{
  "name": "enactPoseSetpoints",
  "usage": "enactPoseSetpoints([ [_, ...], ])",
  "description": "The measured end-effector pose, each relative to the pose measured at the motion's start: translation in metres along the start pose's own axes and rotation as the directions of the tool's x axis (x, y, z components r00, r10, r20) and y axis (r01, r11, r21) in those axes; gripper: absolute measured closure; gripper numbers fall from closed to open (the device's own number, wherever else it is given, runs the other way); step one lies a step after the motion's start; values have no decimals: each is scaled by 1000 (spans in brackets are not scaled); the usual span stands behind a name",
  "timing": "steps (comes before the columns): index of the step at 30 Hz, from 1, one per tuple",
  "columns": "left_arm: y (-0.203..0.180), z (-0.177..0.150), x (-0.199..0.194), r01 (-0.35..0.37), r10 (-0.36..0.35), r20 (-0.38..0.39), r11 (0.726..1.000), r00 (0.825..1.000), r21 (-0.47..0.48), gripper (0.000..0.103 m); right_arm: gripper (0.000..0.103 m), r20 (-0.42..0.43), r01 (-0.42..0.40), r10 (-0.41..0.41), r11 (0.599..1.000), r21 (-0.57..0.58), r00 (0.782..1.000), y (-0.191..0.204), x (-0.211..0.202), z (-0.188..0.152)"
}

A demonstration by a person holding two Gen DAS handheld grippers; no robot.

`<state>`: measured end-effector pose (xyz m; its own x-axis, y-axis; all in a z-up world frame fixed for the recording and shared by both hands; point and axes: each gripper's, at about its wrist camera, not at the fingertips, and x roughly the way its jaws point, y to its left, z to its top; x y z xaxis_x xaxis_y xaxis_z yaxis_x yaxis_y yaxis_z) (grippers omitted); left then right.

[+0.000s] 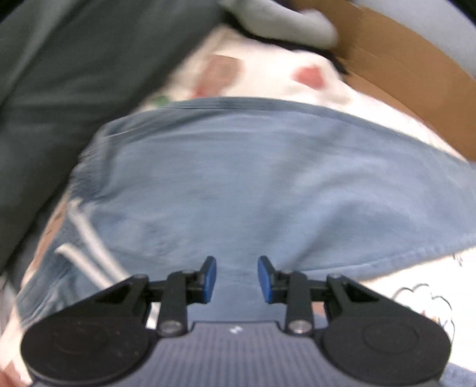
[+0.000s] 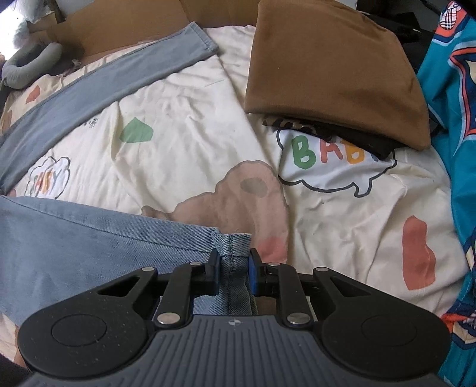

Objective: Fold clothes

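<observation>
Light blue jeans (image 1: 238,178) lie spread on a cream cartoon-print bedsheet (image 2: 193,125). In the blurred left wrist view my left gripper (image 1: 237,278) hovers over the jeans near their white drawstrings (image 1: 86,247). Its blue pads stand apart with nothing pinched between them. In the right wrist view my right gripper (image 2: 234,272) is shut on the stitched hem (image 2: 232,241) of one jeans leg (image 2: 89,238), and the denim bunches between its pads. The other leg (image 2: 104,80) stretches away towards the far left.
A folded brown garment (image 2: 327,68) rests on a black one (image 2: 366,140) at the far right. Teal patterned cloth (image 2: 455,119) lines the right edge. Cardboard (image 2: 125,26) stands behind the bed. A dark green garment (image 1: 74,74) and a grey item (image 1: 282,26) lie beyond the jeans.
</observation>
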<state>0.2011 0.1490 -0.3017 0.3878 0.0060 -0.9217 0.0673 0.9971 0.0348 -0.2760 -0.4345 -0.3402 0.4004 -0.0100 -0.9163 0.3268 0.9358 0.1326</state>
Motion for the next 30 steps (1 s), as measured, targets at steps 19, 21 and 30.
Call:
enactPoseSetpoints([
  [19,-100,-12,81,-191,311,-212,874,927,448,54,86,-11,-19,18,999,-27,1000,10,-33,-9],
  [21,-103,-15,84,-187,328,-223,854,918,486,51,86,-13,-20,19,999,-26,1000,10,-35,-8],
  [30,-88,-20,76,-167,290,-199,864,936,475,81,86,-16,-20,19,999,-32,1000,12,-37,-10],
])
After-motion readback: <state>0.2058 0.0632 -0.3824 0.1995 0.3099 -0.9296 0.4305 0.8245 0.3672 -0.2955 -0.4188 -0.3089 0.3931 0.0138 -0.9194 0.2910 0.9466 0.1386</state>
